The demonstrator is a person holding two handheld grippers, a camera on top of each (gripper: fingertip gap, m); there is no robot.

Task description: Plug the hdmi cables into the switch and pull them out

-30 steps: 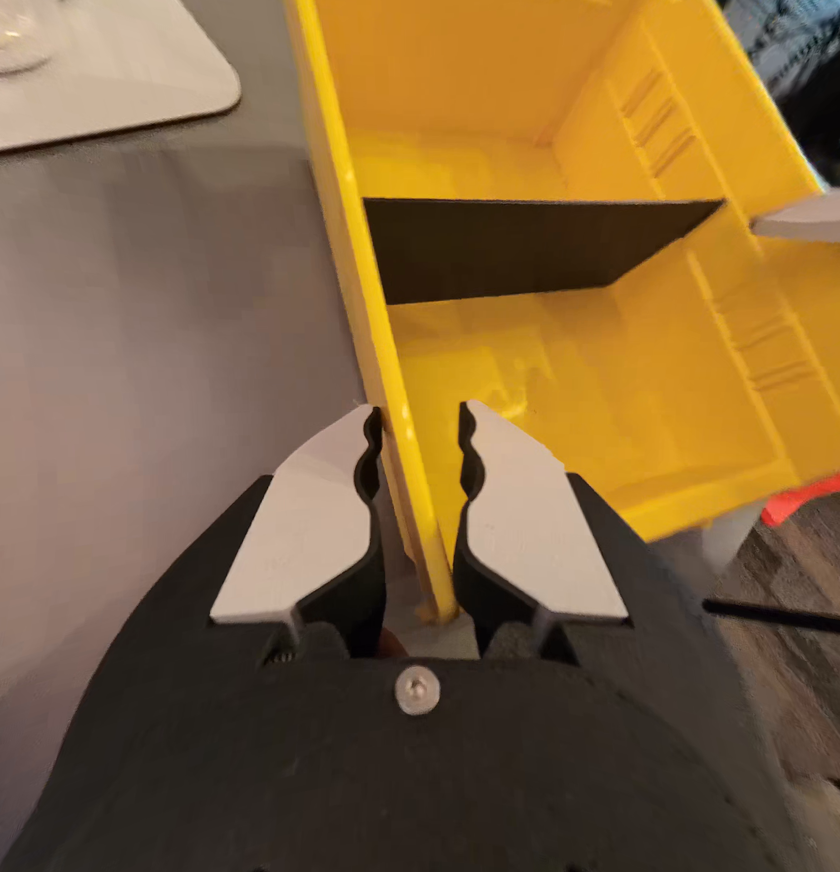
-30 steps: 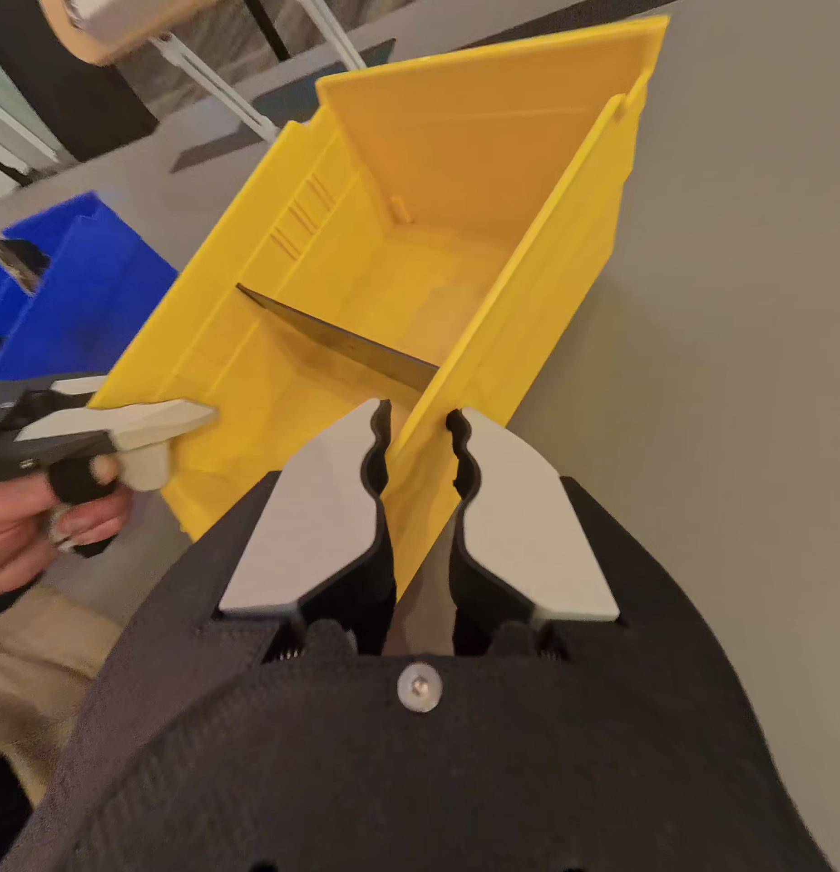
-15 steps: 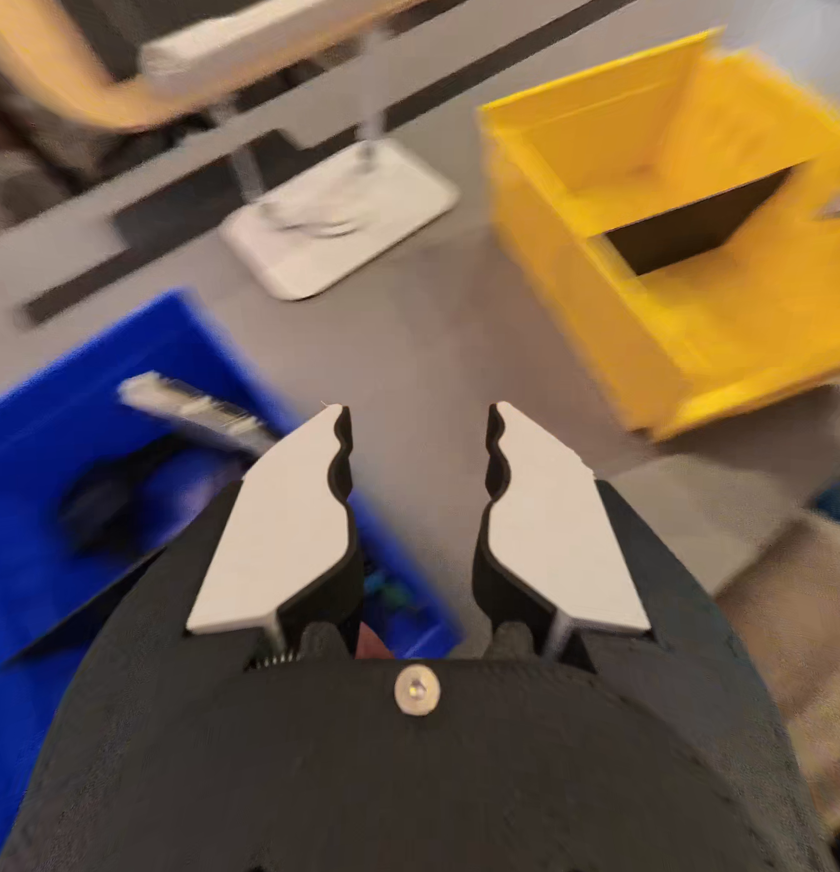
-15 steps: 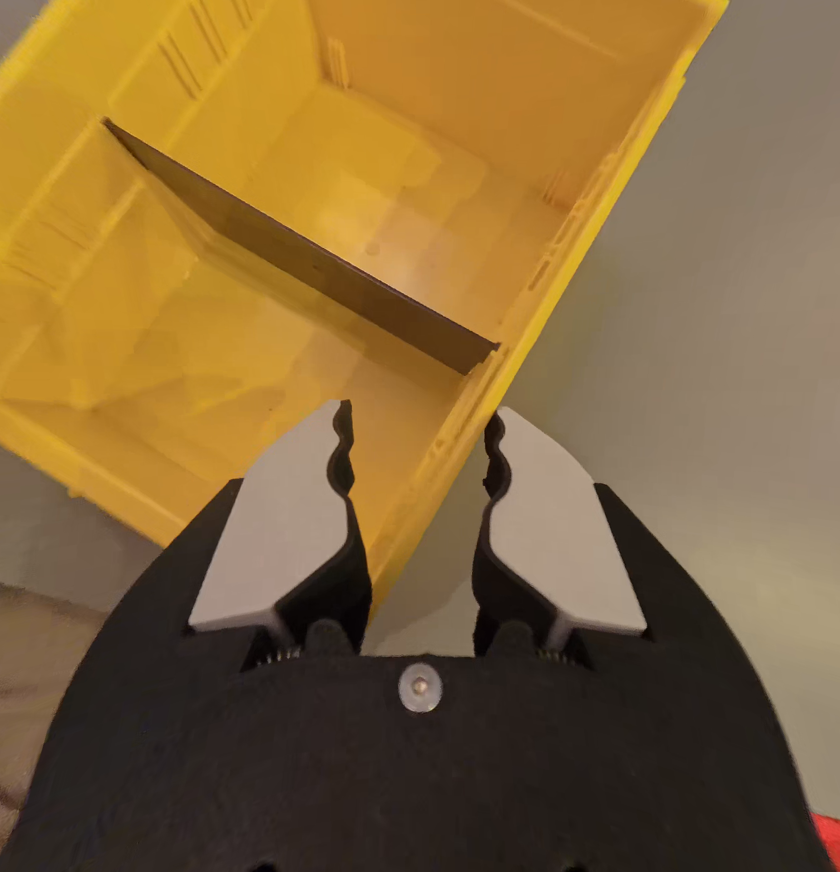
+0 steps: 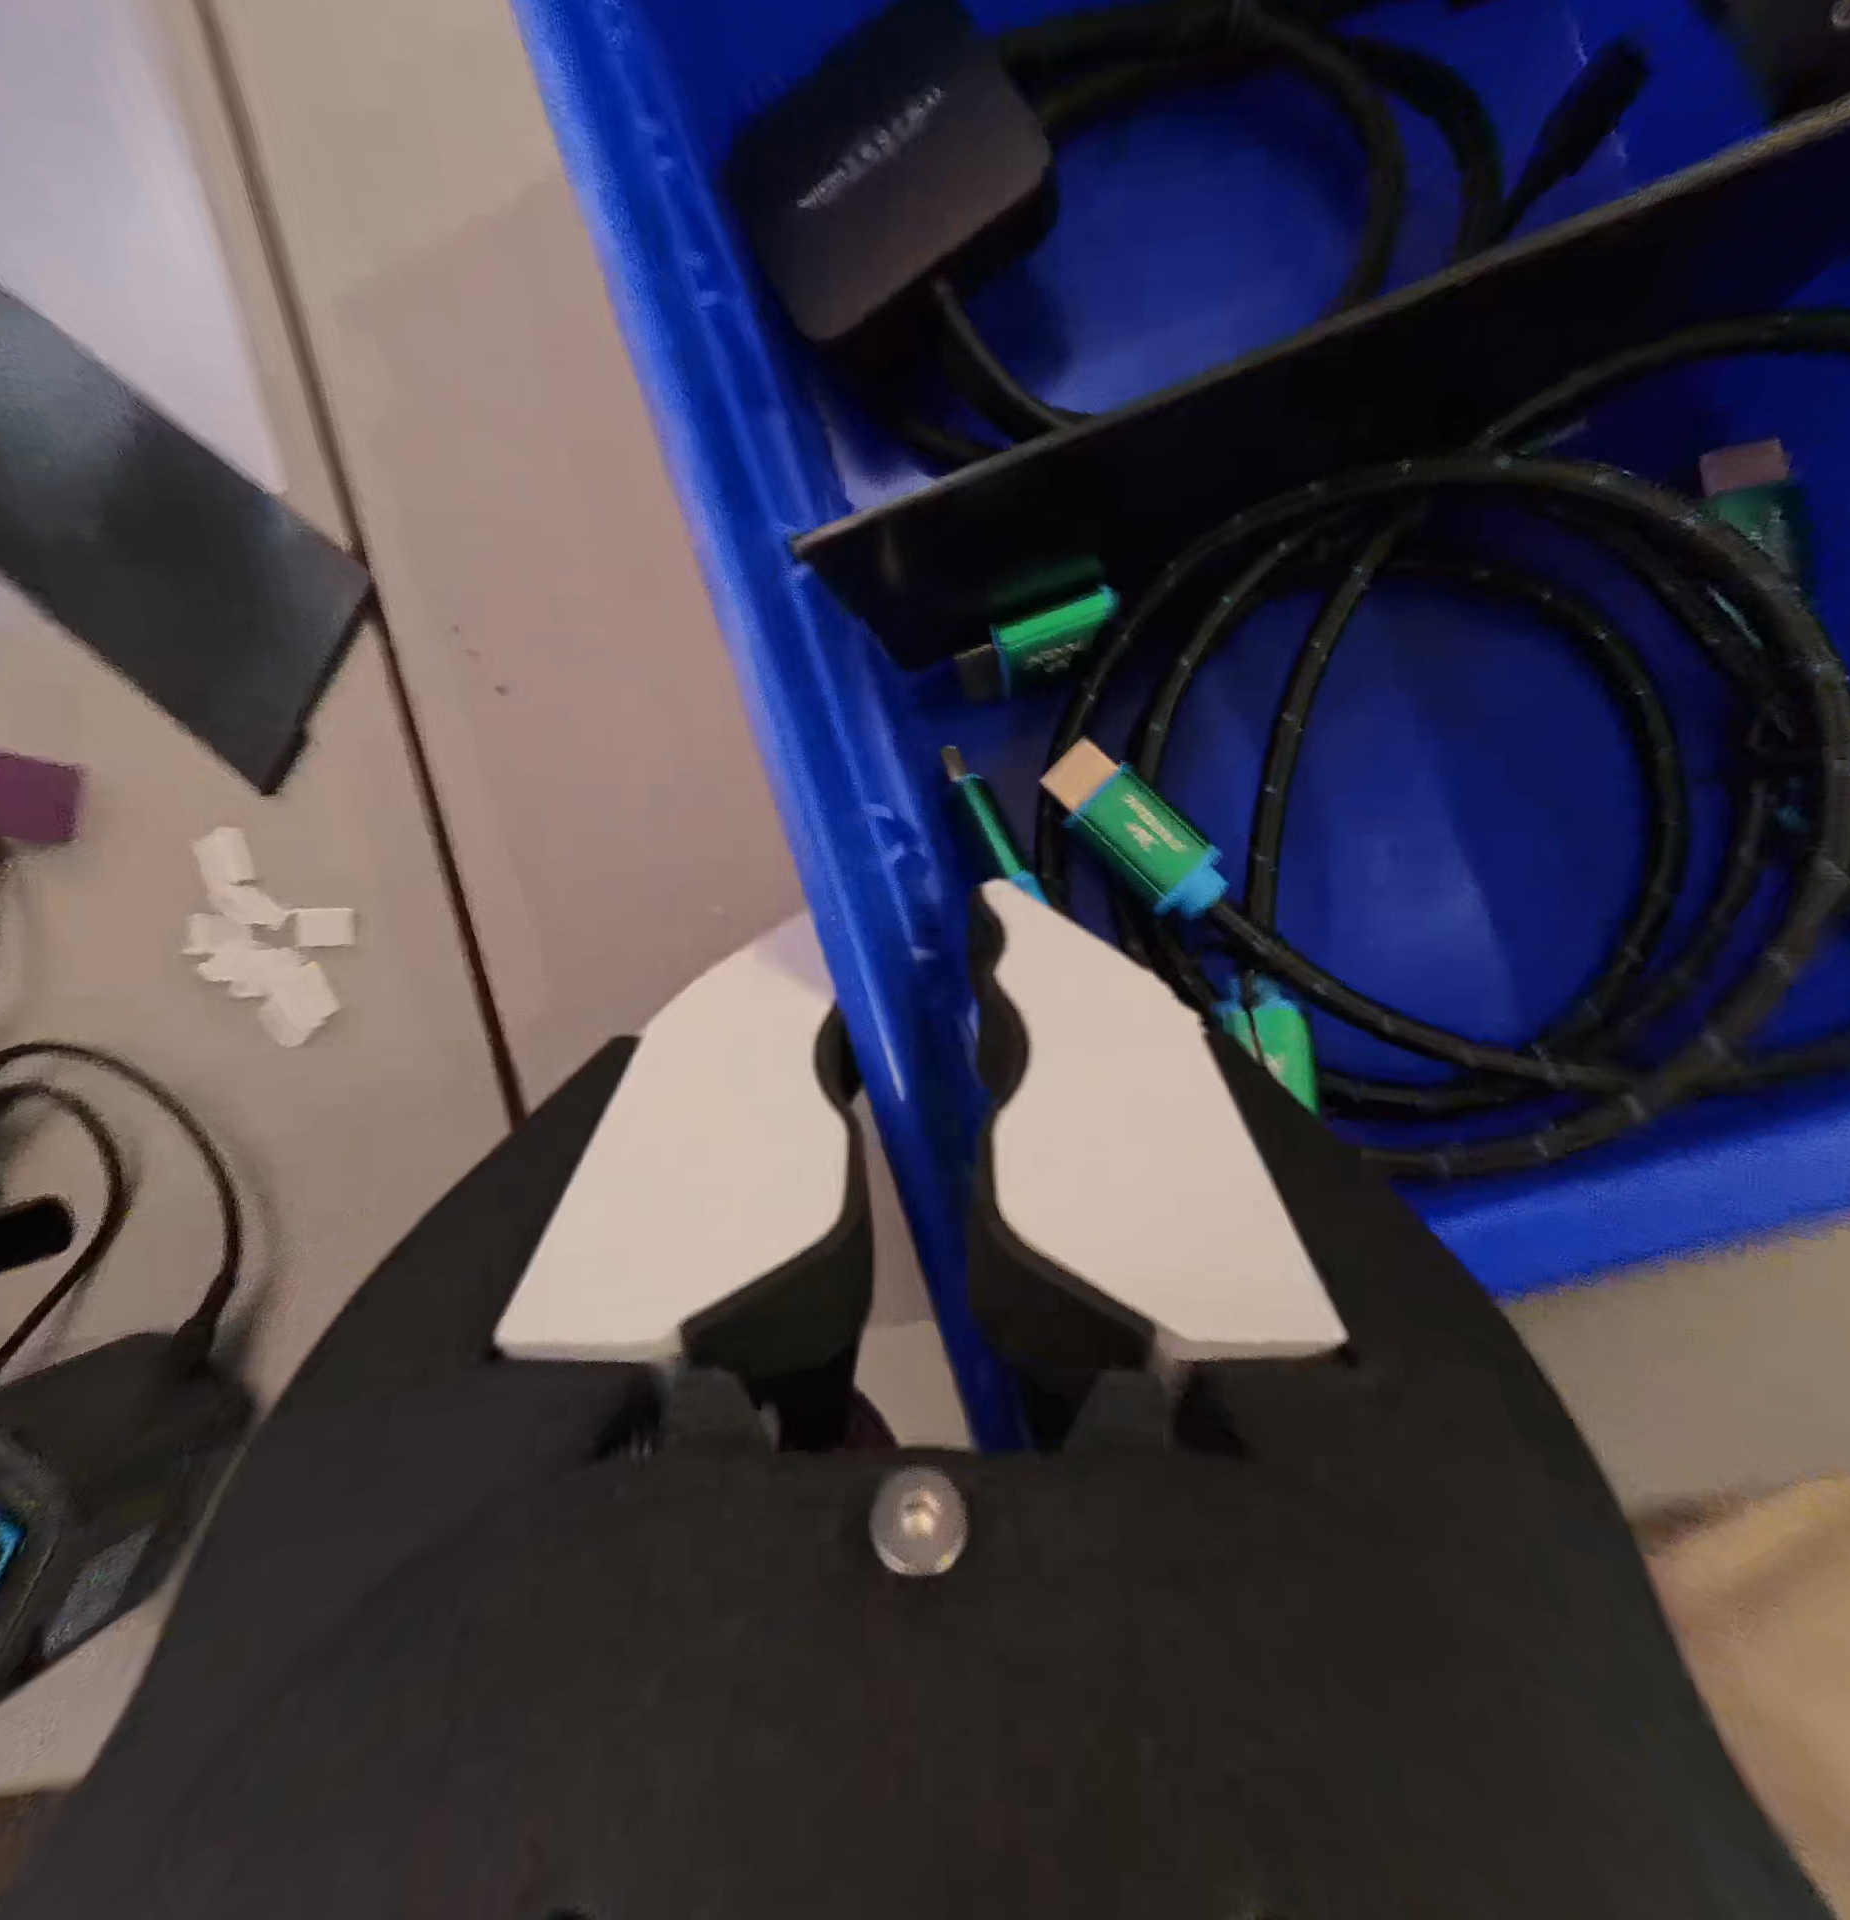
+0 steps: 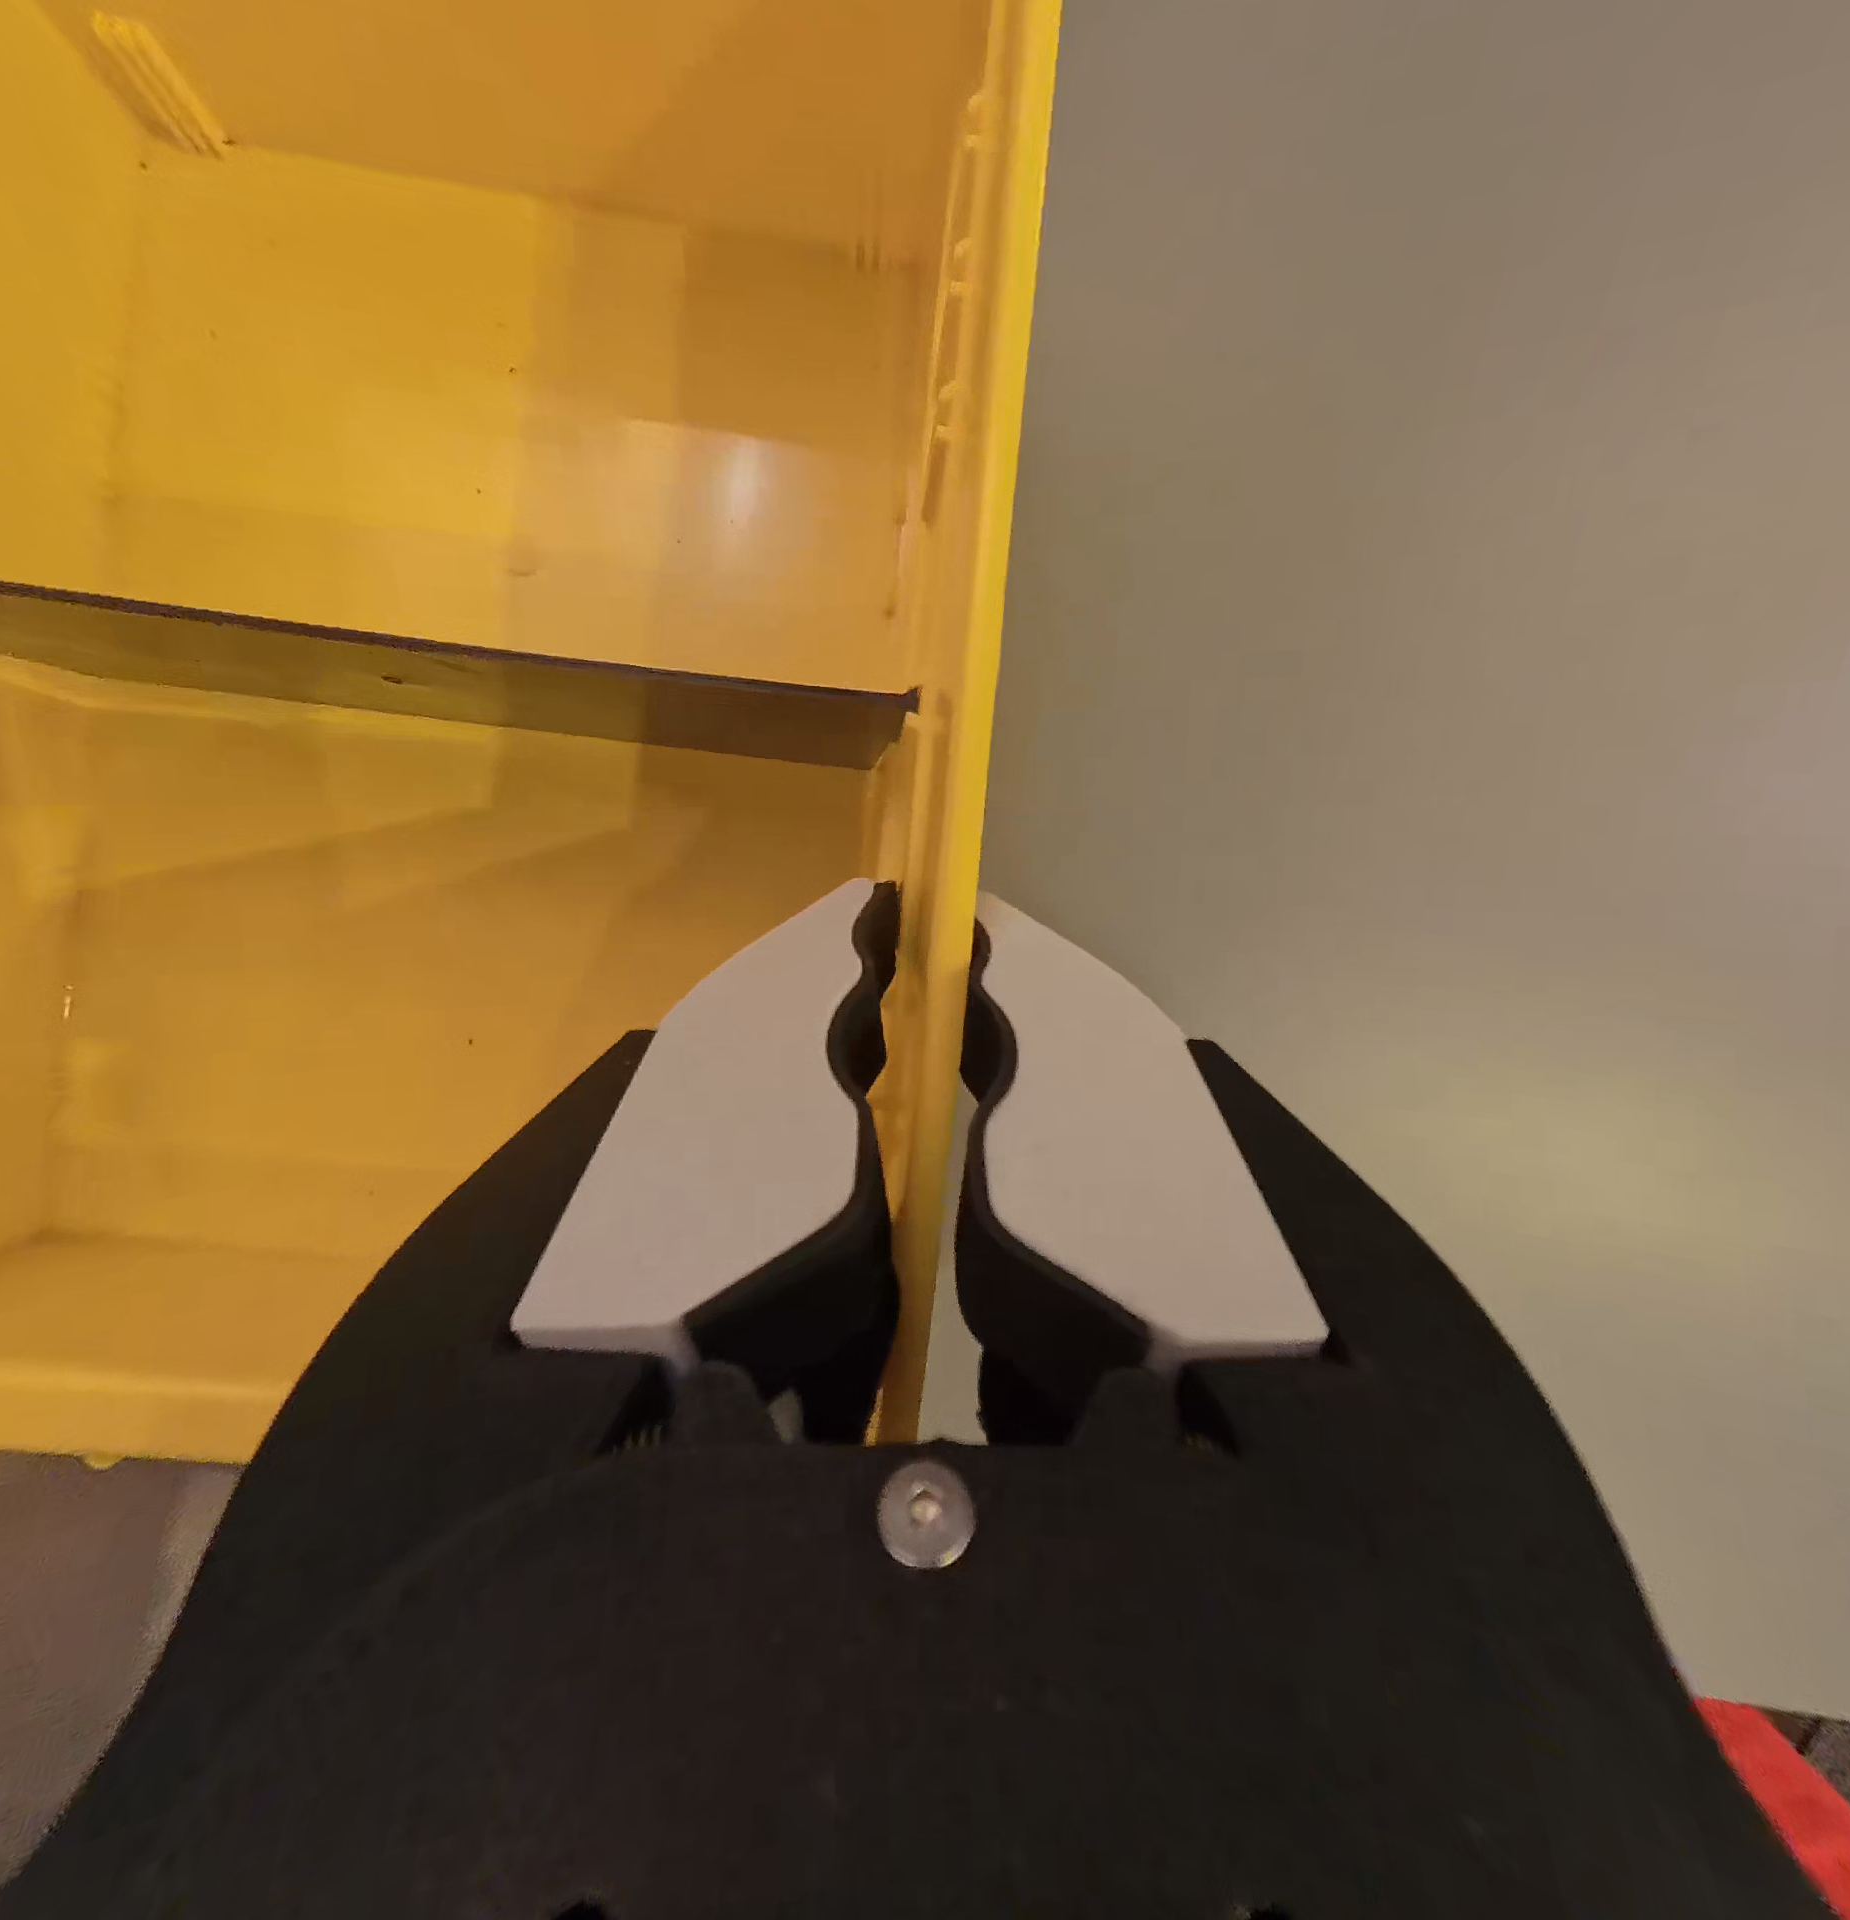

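Moved since a second ago: left tool (image 5: 905, 971) off the yellow bin's wall and over to the blue bin (image 5: 786, 582), now straddling its side wall, one finger outside, one inside. Closed to a narrow gap around that wall; cannot tell whether actually pinching it. Right tool (image 6: 926, 925) as before on the yellow bin (image 6: 988, 520), now clenched on its right wall with fingers pressed against both faces, wall running straight up the view.

Inside the blue bin, split by a black divider (image 5: 1316, 416): far compartment holding a dark flat switch (image 5: 890, 177) with a black lead curling beside it; near compartment holding coiled black HDMI cables (image 5: 1523, 810) with green plugs, one plug (image 5: 1129, 821) lying just beyond the inner finger, another (image 5: 1046, 634) tucked against the divider.

Yellow bin also split by a dark divider (image 6: 433, 675), both halves bare. Grey table (image 6: 1420, 623) to its right.

Left of the blue bin, on the pale table (image 5: 547, 520): white scraps (image 5: 261, 935), a purple block (image 5: 22, 795), a dark flat slab (image 5: 142, 582), black cords (image 5: 100, 1174).
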